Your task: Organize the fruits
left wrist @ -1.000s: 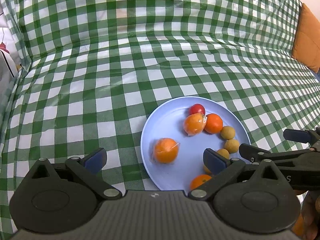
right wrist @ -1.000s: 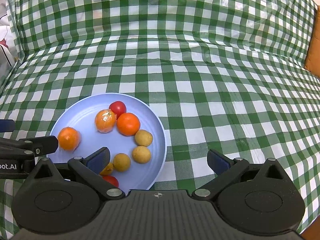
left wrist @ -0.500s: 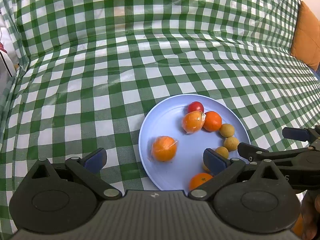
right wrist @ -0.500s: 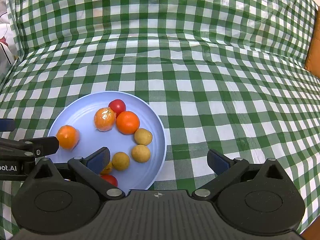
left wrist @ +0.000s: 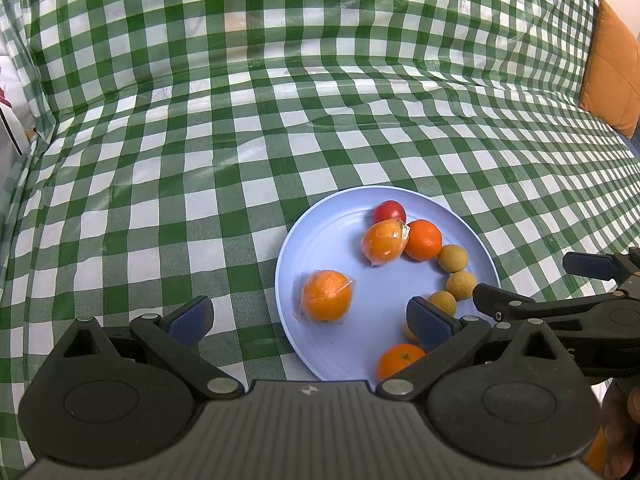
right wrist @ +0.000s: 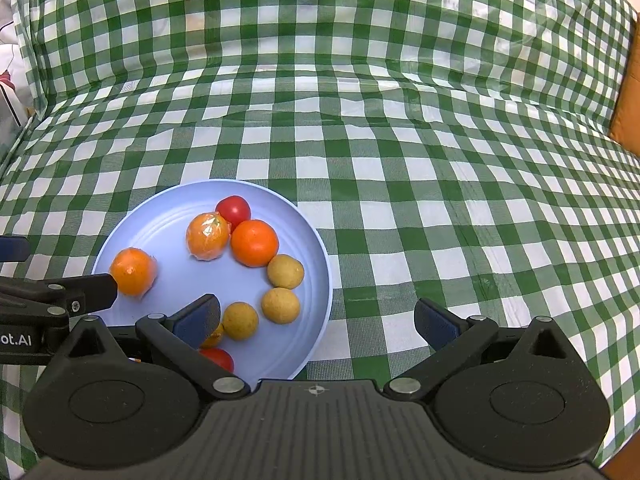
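Note:
A light blue plate (left wrist: 332, 236) (right wrist: 160, 216) on the checked cloth holds several fruits: two plastic-wrapped oranges (left wrist: 326, 295) (right wrist: 133, 271), a bare orange (left wrist: 423, 239) (right wrist: 254, 242), a red tomato (left wrist: 389, 212) (right wrist: 233, 208), three small tan round fruits (left wrist: 452, 258) (right wrist: 285, 271), and more at the near rim (left wrist: 400, 361) (right wrist: 216, 358). My left gripper (left wrist: 308, 320) is open and empty over the plate's near left edge. My right gripper (right wrist: 318, 320) is open and empty over the plate's near right edge.
A green and white checked tablecloth (left wrist: 240, 100) (right wrist: 440, 140) covers the table and rises at the back. An orange cushion (left wrist: 612, 68) (right wrist: 628, 112) sits at the right edge. The right gripper shows in the left wrist view (left wrist: 560, 304).
Both grippers have drawn back slightly; the plate sits a little higher in both views. Nothing was taken hold of or let go.

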`<state>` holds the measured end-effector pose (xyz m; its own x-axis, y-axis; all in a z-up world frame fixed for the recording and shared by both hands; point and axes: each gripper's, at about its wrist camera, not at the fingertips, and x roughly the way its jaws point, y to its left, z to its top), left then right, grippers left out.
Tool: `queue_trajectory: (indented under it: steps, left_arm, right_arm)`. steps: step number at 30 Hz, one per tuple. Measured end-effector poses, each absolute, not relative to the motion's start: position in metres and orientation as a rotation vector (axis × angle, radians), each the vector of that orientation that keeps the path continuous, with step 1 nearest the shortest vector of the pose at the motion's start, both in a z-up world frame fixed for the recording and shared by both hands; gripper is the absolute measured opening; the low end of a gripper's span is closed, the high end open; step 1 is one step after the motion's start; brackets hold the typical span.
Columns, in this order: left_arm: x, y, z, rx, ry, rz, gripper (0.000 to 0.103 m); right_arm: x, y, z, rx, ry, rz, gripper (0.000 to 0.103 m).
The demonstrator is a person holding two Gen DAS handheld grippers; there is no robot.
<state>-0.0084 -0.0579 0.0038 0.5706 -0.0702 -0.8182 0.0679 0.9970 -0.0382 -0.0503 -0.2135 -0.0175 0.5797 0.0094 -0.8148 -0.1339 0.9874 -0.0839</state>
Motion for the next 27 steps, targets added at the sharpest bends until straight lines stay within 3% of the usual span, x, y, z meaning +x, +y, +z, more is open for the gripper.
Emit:
queue_trajectory:
  steps: [27]
  left_arm:
    - [-0.0073,-0.0619,0.0018,0.034,0.949,-0.124,0.103]
  right_arm:
    - [-0.0498,-0.2149,-0.0175,-0.098,0.929,0.060,0.102]
